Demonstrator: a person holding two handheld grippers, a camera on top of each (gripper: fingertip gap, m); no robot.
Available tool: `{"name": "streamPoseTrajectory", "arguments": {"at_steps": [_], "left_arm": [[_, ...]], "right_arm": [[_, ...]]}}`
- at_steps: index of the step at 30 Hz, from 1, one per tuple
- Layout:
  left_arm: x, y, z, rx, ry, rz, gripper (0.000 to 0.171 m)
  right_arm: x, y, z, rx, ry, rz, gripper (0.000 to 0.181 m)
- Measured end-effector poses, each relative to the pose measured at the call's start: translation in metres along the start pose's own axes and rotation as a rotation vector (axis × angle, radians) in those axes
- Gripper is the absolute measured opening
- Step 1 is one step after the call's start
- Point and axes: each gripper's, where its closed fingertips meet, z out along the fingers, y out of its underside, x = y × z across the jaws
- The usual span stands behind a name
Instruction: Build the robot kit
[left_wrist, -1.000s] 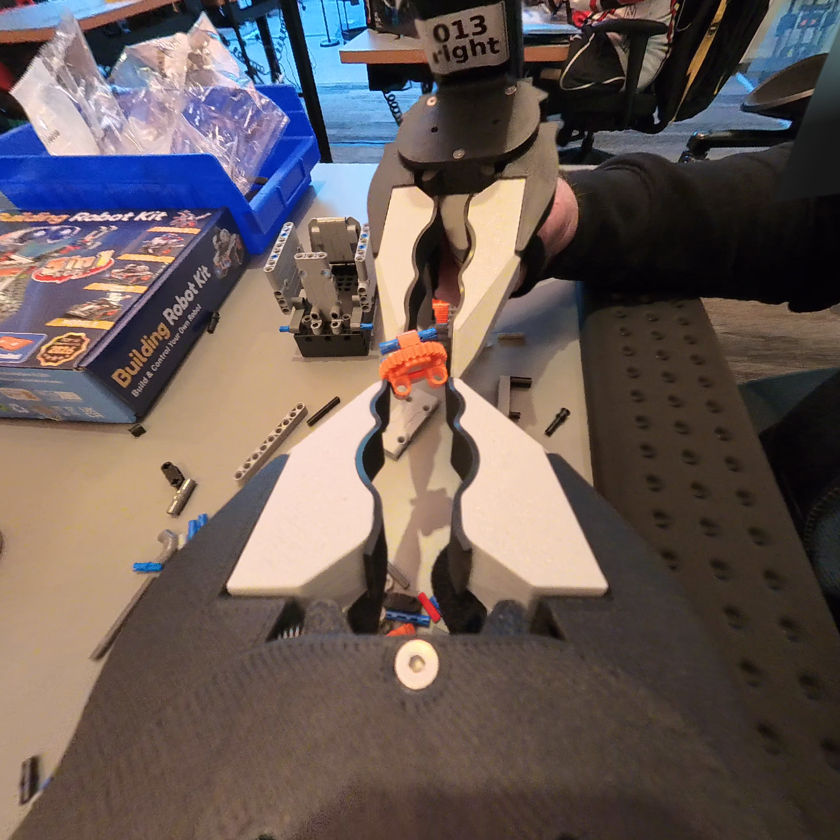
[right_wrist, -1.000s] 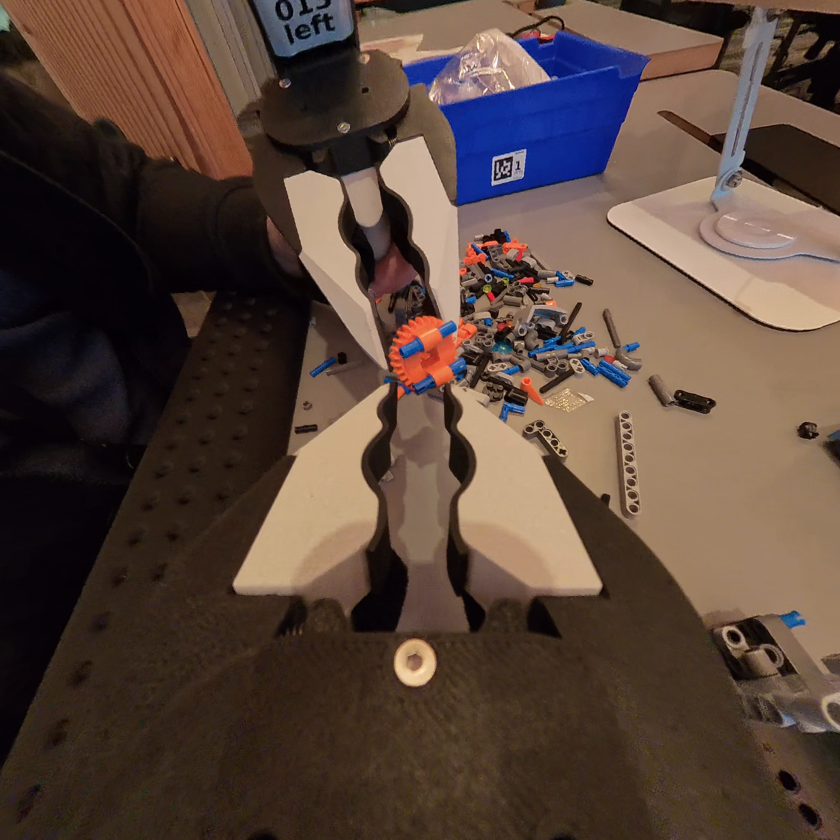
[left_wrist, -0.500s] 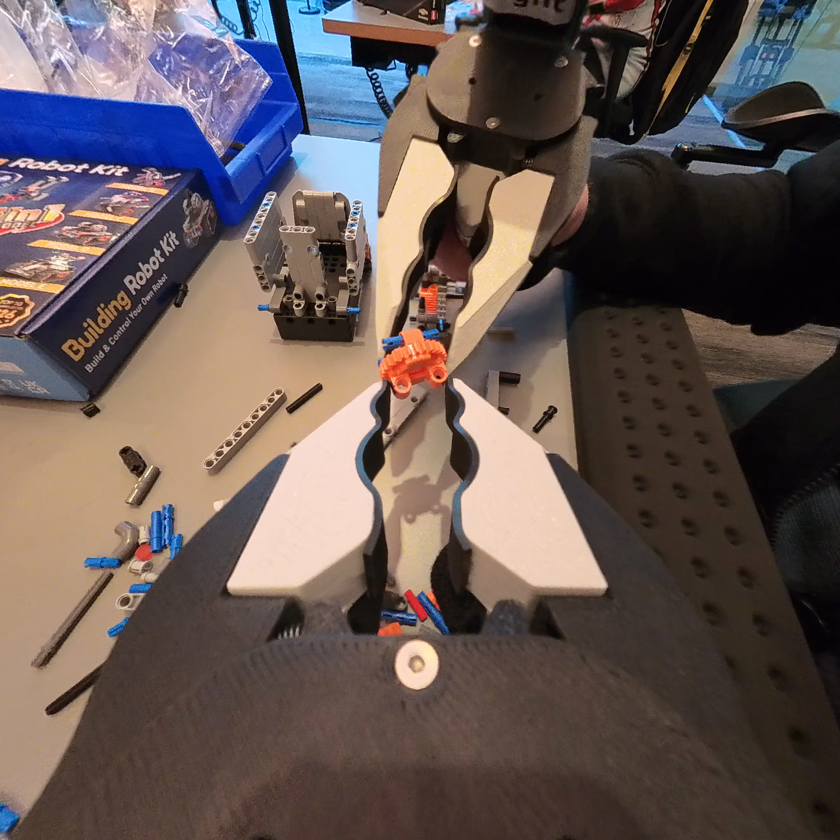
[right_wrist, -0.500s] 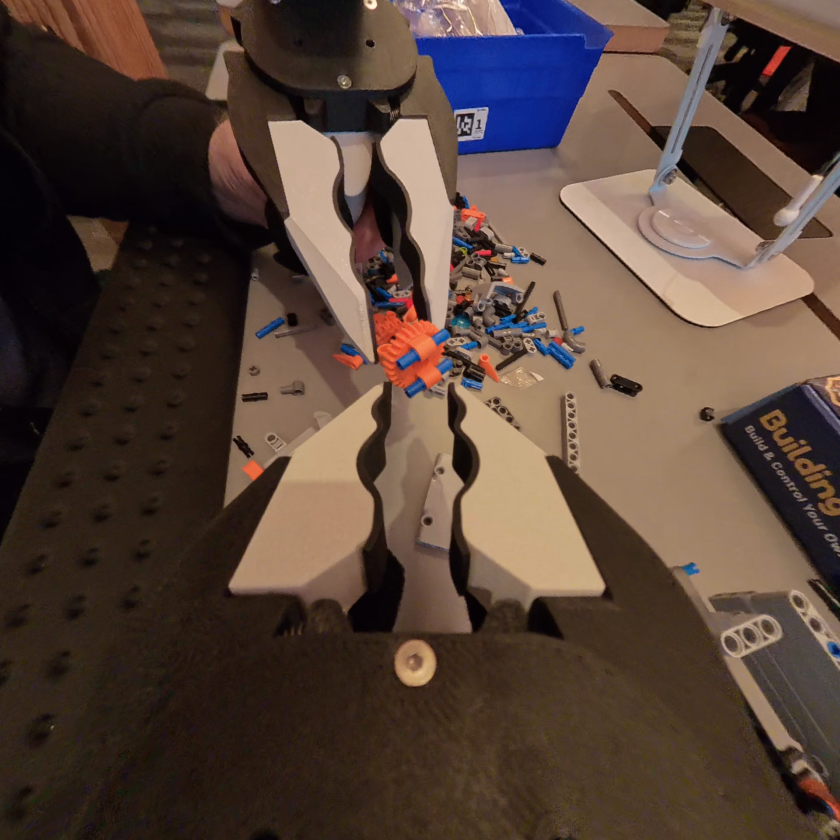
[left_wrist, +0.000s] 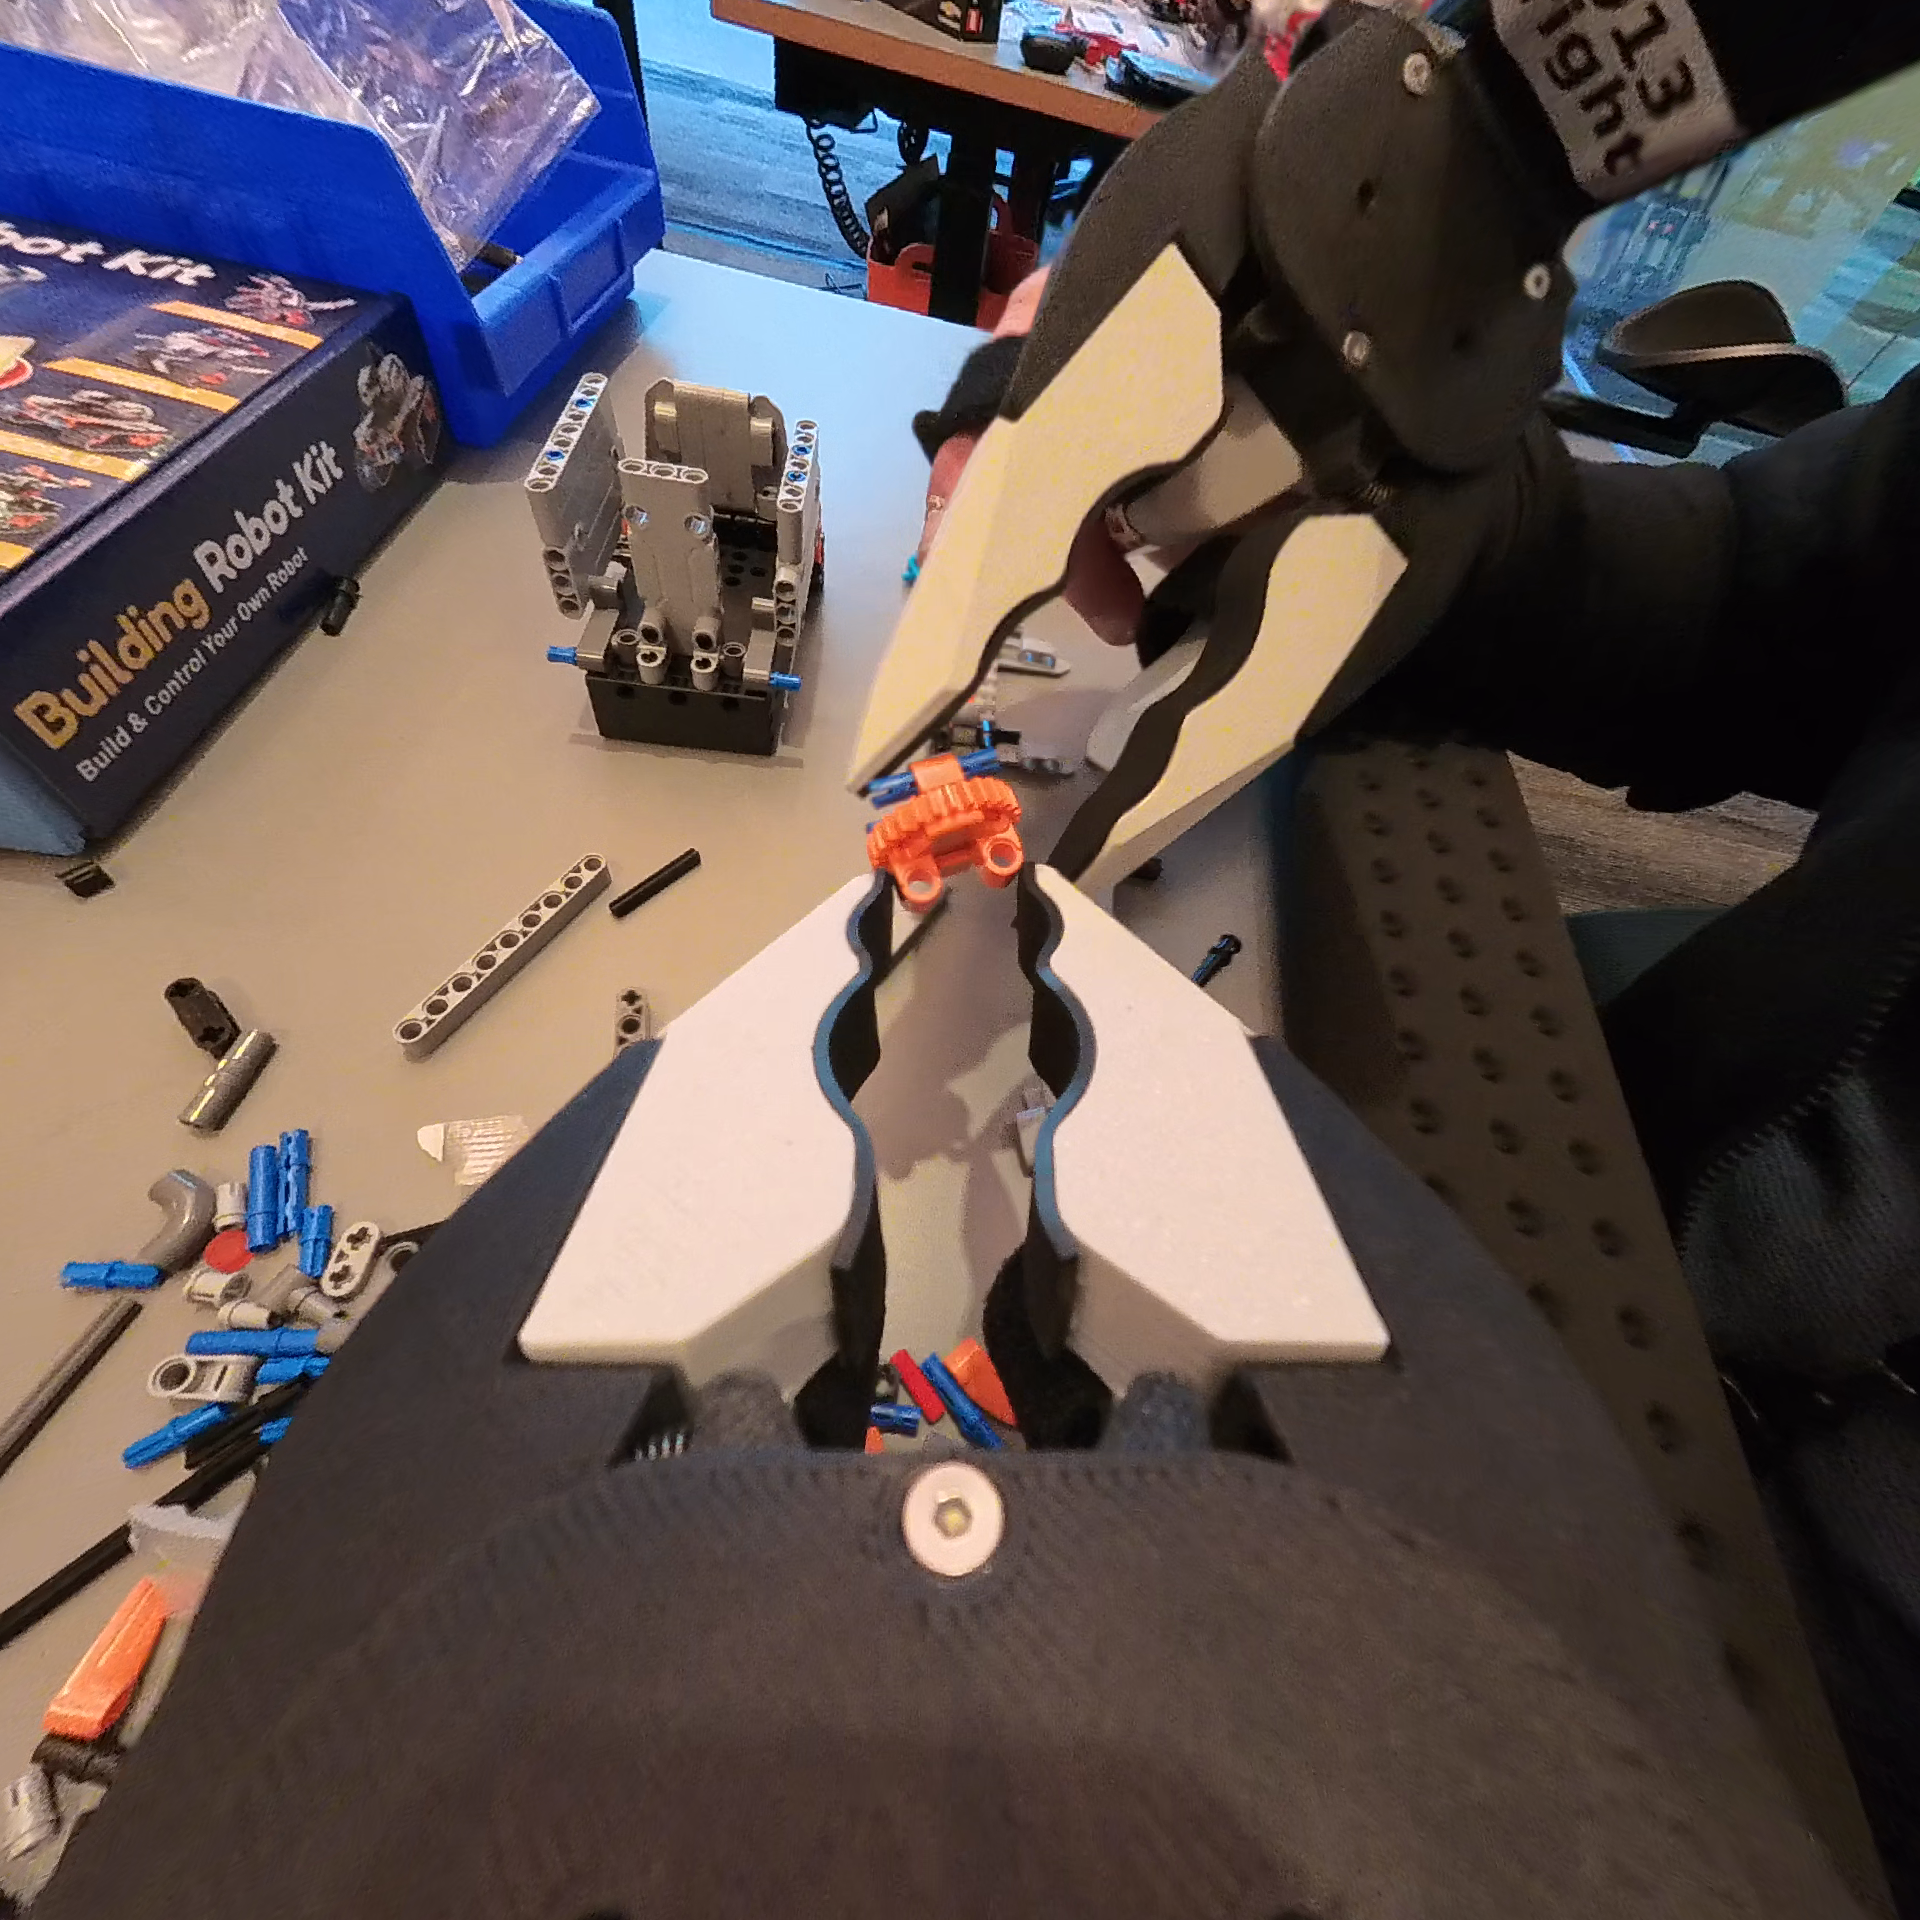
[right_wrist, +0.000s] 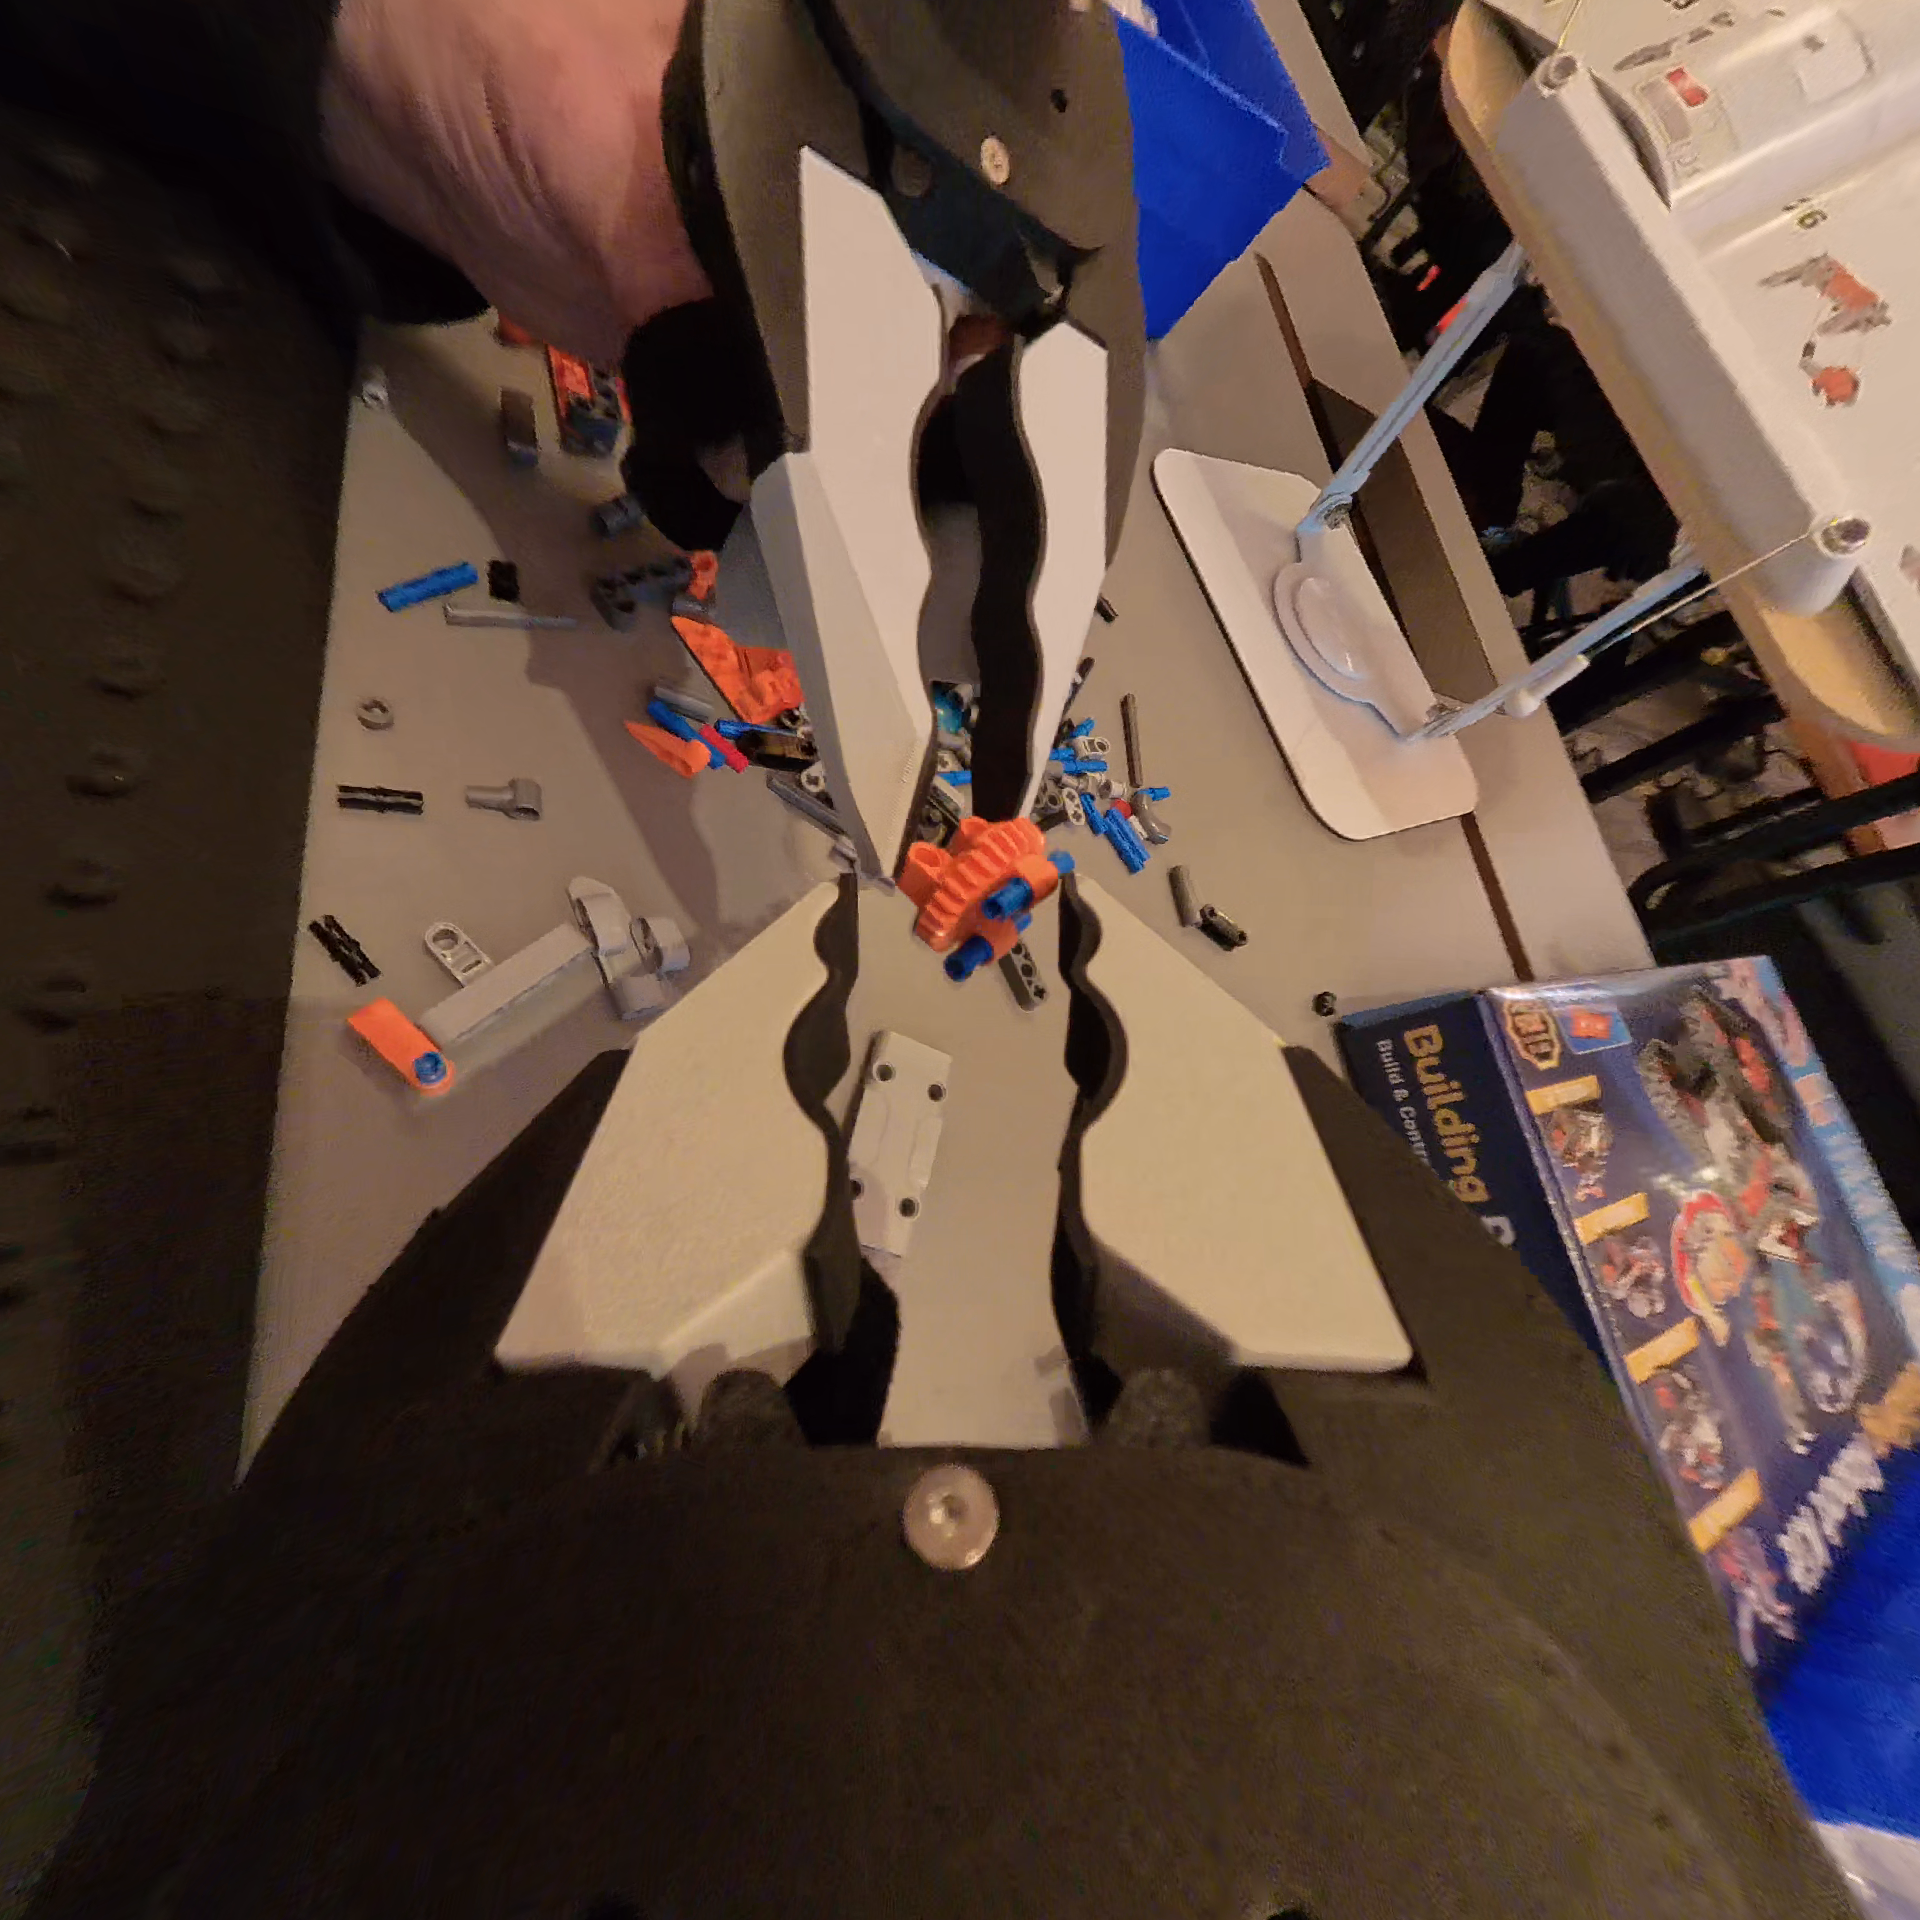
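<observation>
The left gripper (left_wrist: 951, 883) holds a small orange gear assembly (left_wrist: 943, 831) at its fingertips, its jaws drawn narrow around the part's lower lugs. Blue pins (left_wrist: 930, 777) stick out of the gear's far side. In the right wrist view the same gripper (right_wrist: 961, 831) comes down from 12 o'clock, tips closed on the orange gear assembly (right_wrist: 971, 883).

The right gripper (left_wrist: 961, 821) reaches in from 1 o'clock in the left wrist view, jaws spread wide; one fingertip sits just beside the blue pins, the other is off to the side (whether it touches the gear I cannot tell). In its own view the right gripper (right_wrist: 956, 883) shows open fingers flanking the gear without clamping it.

On the bench (left_wrist: 364, 831) below, a grey flat plate (right_wrist: 894, 1143) lies between the right gripper's fingers. At 11 o'clock in the left wrist view stands a grey and black brick build (left_wrist: 681, 582), with a long grey holed beam (left_wrist: 504, 956) and a black axle (left_wrist: 655, 883) nearer. A dark blue kit box (left_wrist: 177, 520) lies at 10 o'clock, a blue bin (left_wrist: 312, 208) holding clear bags beyond it. Loose blue, grey and orange pieces (left_wrist: 239, 1278) are scattered at 8 o'clock.
</observation>
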Motion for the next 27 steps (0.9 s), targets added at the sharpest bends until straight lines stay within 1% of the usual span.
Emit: {"name": "streamPoseTrajectory", "arguments": {"at_steps": [3, 8, 11, 14, 17, 27], "left_arm": [[0.001, 0.004, 0.002, -0.023, 0.007, -0.009, 0.021], [0.002, 0.005, 0.001, -0.028, 0.025, -0.045, 0.021], [0.004, 0.008, 0.002, -0.044, 0.053, -0.082, 0.021], [0.003, 0.012, 0.001, -0.069, 0.067, -0.109, 0.021], [0.003, 0.014, -0.002, -0.081, 0.073, -0.129, 0.021], [0.003, 0.017, -0.001, -0.088, 0.089, -0.159, 0.021]], "right_arm": [[-0.002, 0.003, 0.003, -0.039, 0.028, -0.059, 0.035], [-0.002, 0.002, 0.003, -0.053, 0.05, -0.102, 0.034], [-0.006, 0.003, 0.004, -0.076, 0.054, -0.15, 0.036], [-0.006, 0.006, 0.006, -0.103, 0.066, -0.179, 0.034], [-0.004, 0.008, 0.006, -0.107, 0.076, -0.182, 0.025], [-0.007, 0.009, 0.007, -0.108, 0.057, -0.165, 0.024]]}}
